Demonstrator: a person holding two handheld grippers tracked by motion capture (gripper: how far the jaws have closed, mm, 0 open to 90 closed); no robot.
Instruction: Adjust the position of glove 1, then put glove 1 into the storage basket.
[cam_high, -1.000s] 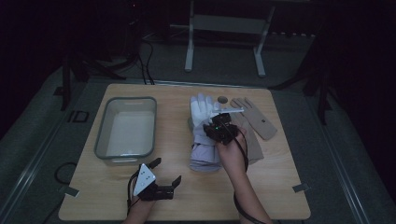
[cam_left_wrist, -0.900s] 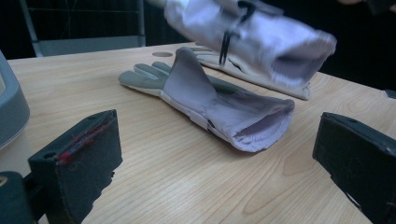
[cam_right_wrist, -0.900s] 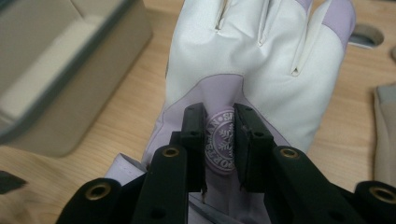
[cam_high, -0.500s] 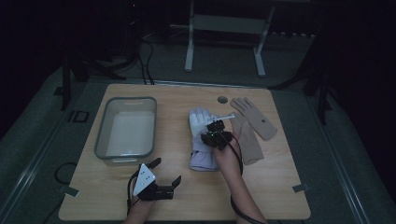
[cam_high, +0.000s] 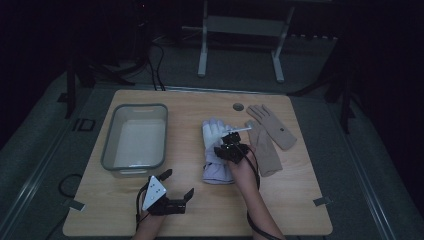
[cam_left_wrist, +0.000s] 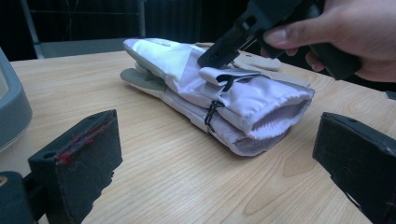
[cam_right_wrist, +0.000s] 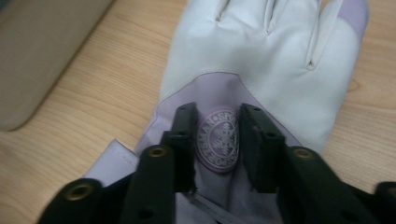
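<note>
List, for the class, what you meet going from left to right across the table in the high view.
Tub → left gripper → white glove → right gripper → tan gloves.

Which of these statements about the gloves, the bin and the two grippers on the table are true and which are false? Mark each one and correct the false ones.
1. The right gripper is down on the white and lilac ski gloves. True; its jaws straddle the round snowflake badge and have just been opening.
2. The ski gloves lie inside the grey bin. False; they lie on the wooden table, to the right of the bin.
3. The left gripper holds a glove. False; its jaws stand wide open with nothing between them.
4. A pair of tan gloves lies to the right of the ski gloves. True.
5. The ski gloves are stacked one on the other. True, as the left gripper view shows.
</note>
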